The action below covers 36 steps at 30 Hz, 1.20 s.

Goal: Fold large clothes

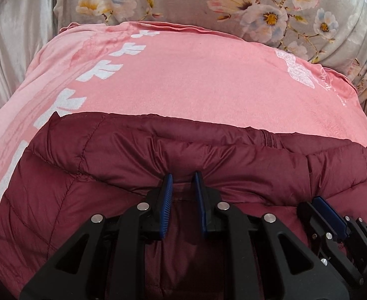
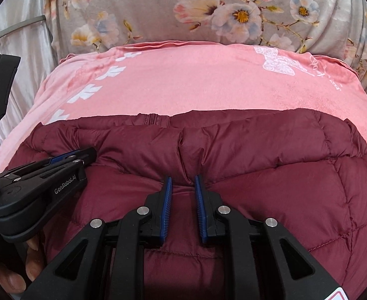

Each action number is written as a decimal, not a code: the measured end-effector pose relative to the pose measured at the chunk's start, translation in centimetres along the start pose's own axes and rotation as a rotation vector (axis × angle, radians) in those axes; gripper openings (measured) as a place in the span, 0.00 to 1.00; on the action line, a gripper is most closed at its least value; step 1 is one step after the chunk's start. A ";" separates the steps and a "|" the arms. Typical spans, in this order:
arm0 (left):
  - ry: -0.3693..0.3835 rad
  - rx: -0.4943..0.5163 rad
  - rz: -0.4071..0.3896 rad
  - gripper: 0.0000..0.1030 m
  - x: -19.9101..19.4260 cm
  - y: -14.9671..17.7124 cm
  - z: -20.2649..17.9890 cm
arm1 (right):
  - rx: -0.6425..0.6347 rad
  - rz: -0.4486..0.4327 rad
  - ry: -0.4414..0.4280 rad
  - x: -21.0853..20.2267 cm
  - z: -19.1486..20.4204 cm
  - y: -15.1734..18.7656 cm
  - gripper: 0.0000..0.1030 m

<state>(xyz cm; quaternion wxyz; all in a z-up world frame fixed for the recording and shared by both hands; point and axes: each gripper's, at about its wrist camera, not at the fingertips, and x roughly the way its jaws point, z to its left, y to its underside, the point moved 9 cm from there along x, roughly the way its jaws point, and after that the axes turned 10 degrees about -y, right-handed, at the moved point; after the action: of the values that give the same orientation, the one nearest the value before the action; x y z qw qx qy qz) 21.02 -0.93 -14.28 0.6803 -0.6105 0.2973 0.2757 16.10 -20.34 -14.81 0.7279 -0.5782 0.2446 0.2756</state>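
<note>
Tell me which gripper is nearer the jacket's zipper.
Right, by a narrow margin. The right gripper sits just below and slightly right of the zipper on the maroon jacket. The left gripper sits farther off, to the zipper's left.

The maroon jacket (image 1: 88,165) runs off the frame at six o'clock in both views, its lower part hidden behind the black gripper arms. The script on the pink blanket (image 2: 328,75) is too small to read.
</note>
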 end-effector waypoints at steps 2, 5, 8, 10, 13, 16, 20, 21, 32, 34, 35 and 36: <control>-0.006 0.006 -0.004 0.17 0.1 0.1 0.0 | -0.004 0.002 0.003 0.1 0.0 0.1 0.16; -0.018 0.013 -0.010 0.17 0.3 0.1 -0.2 | -0.007 0.005 0.009 0.3 0.0 0.3 0.16; -0.030 0.019 -0.018 0.17 0.4 0.2 -0.4 | -0.010 0.008 0.014 0.5 0.0 0.5 0.16; -0.040 0.025 -0.025 0.16 0.5 0.3 -0.4 | -0.012 0.010 0.018 0.5 0.0 0.5 0.16; -0.052 0.030 -0.033 0.16 0.5 0.3 -0.5 | -0.016 0.013 0.023 0.7 0.0 0.6 0.16; -0.049 0.030 -0.033 0.16 0.6 0.4 -0.5 | -0.019 0.013 0.024 0.8 0.0 0.6 0.16; -0.054 0.032 -0.037 0.16 0.6 0.3 -0.3 | -0.019 0.012 0.021 0.8 -0.1 0.6 0.16; -0.057 0.032 -0.038 0.16 0.7 0.3 -0.4 | -0.020 0.013 0.021 0.8 -0.1 0.6 0.16; -0.069 0.032 -0.046 0.17 0.8 0.3 -0.6 | -0.025 0.009 0.019 0.8 -0.4 0.5 0.17; -0.065 0.029 -0.047 0.17 0.7 0.3 -0.6 | -0.027 0.007 0.018 0.6 -0.3 0.4 0.19; -0.059 0.024 -0.045 0.20 0.6 0.2 -0.5 | -0.029 0.002 0.018 0.3 -0.3 0.2 0.23; -0.045 0.011 -0.037 0.24 0.3 0.2 -0.2 | -0.028 -0.001 0.019 -0.3 -0.1 0.2 0.27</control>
<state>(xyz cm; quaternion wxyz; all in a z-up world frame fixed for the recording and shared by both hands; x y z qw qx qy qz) 21.08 -1.10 -14.61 0.6951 -0.6059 0.2719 0.2754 15.78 -20.41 -14.77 0.7174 -0.5913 0.2472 0.2730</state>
